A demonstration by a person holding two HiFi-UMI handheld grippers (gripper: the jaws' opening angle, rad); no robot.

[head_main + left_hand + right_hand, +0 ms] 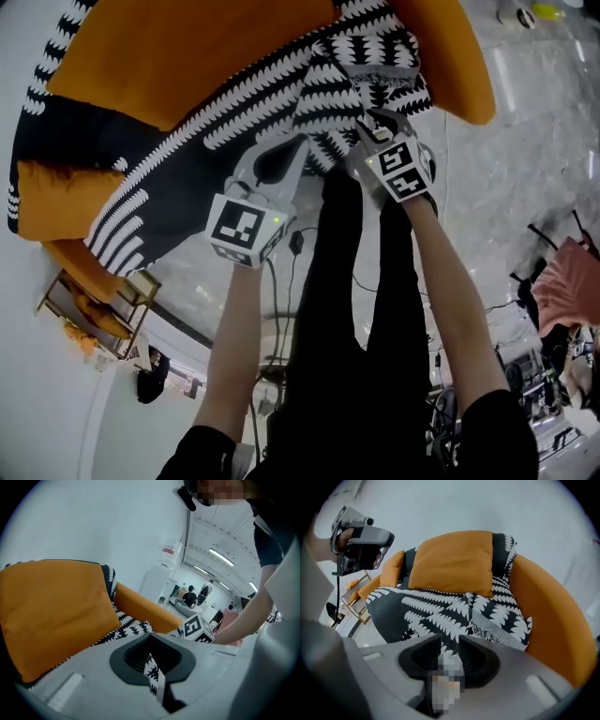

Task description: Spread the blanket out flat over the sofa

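Left tool (286, 150) is clamped shut on the near hem of the blanket (234, 112). The left gripper view shows a strip of patterned cloth nipped between its jaws. Right tool (375, 124) has its jaws part open with a clear gap. Cloth sits in that gap, but we don't read the pads as pressing on it.

The blanket lies ahead of both tools, draped over the seat of the orange sofa (169, 47). Its long axis runs crosswise to the tools, from beyond the right tool out past the left tool's outer side.

Key relation, as we judge it: the rumpled double fold (501, 625) sits just ahead of the right tool and slightly to its outer side. So the right hand is the nearer one to flatten it, while the left keeps the hem taut.

Only the right gripper view shows the orange cushion (454, 562) standing at the far end, with blanket running up behind it. The head view shows both tools side by side at the near edge, but not the grip itself. Flat on the left tool's side, bunched on the right's.
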